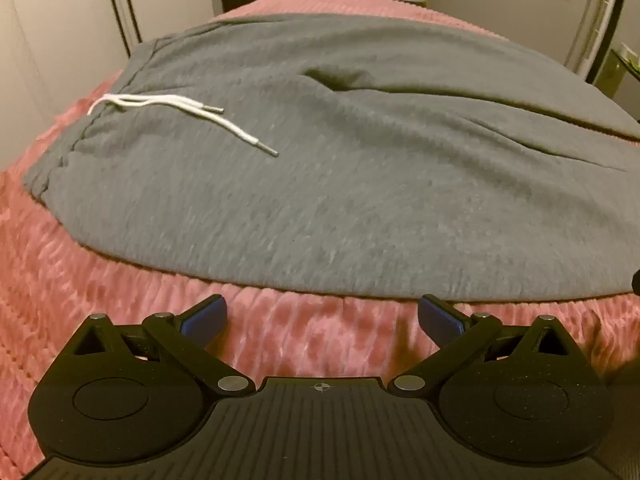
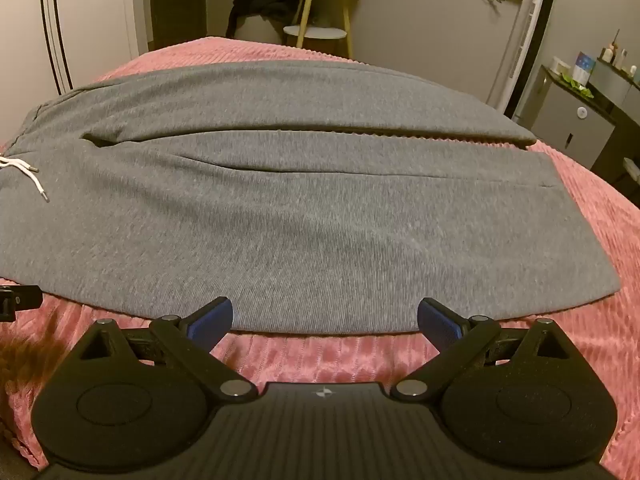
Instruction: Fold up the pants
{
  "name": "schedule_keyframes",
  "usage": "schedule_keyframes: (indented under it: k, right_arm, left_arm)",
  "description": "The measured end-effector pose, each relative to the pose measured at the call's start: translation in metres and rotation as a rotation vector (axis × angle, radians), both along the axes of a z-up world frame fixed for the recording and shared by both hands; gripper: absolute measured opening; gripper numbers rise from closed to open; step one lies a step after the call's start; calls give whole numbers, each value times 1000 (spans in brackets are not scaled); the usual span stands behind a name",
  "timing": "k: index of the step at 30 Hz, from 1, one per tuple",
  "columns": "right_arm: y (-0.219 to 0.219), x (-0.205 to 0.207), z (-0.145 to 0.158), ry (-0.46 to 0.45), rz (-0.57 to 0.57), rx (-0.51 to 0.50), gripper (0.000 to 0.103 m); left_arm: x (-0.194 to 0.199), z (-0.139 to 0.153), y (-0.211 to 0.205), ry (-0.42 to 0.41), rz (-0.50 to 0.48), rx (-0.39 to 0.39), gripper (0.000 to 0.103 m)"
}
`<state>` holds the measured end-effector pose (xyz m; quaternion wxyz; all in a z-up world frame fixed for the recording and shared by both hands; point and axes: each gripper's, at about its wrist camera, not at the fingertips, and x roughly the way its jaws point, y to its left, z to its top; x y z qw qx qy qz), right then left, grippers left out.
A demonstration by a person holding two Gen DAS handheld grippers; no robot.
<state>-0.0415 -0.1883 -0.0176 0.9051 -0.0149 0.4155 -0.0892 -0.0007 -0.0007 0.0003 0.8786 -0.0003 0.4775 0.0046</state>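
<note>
pants (image 2: 304, 208) on blanket (image 2: 600, 320) — drawstring (image 1: 176, 110) left

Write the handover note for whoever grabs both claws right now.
Left claw: open, empty, hovering over the pink ribbed blanket just short of the near edge of the pants.
Right claw: open, empty, at the near edge of the same leg, further toward the cuffs.
Grey knit sweatpants: spread flat, both legs side by side, white drawstring lying on top at the waistband.
Done: pants laid out.
Left: every fold.
</note>
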Motion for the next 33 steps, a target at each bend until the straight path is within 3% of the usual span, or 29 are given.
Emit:
schedule_keyframes:
  k: [3, 5, 33]
  right_arm:
    - [-1, 1, 0, -1, -2, -11, 99]
    - [-1, 1, 1, -3, -2, -8, 99]
    - [0, 1, 0, 4, 0, 5, 99]
  left_arm:
    - [-10, -4, 0, -31, -10, 5, 103]
    - [-2, -6, 2, 13, -6, -1, 103]
    - [3, -6, 3, 51, 26, -24, 103]
